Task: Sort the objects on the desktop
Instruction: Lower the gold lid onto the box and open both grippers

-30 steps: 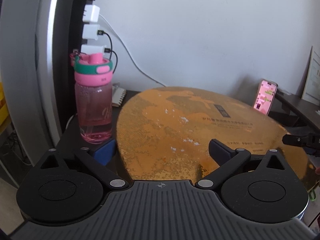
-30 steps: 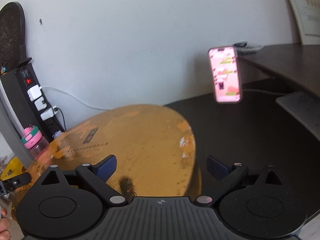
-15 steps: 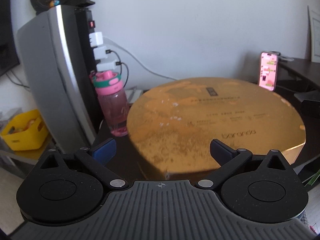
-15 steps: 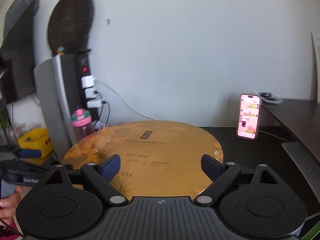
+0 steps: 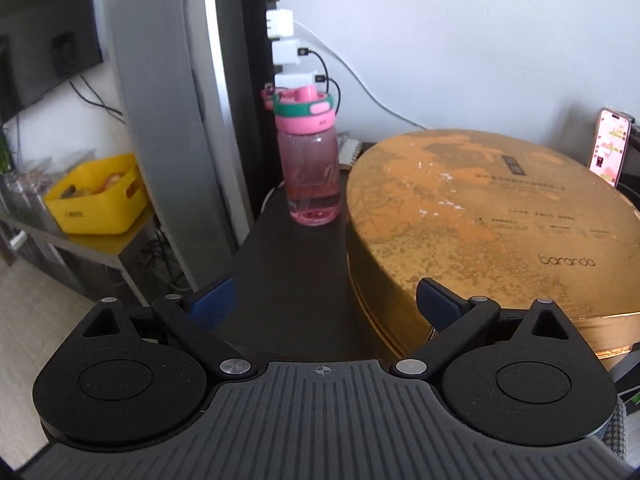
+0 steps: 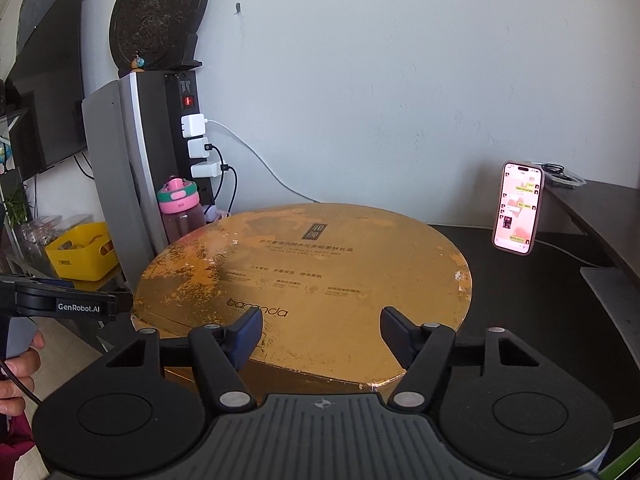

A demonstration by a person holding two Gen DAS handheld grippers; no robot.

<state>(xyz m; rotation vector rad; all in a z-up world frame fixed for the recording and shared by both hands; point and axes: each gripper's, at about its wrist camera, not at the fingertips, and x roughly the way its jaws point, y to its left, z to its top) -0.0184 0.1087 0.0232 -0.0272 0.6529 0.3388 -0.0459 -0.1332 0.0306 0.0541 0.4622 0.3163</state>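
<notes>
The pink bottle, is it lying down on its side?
No, the pink bottle stands upright on the dark desk, lid on top.

On the table (image 6: 520, 300) stand one round gold box (image 6: 312, 280), one pink bottle (image 6: 180, 210), one phone (image 6: 519, 208), plus three white chargers (image 6: 194, 126) and one yellow bin (image 6: 82, 258) alongside.
</notes>
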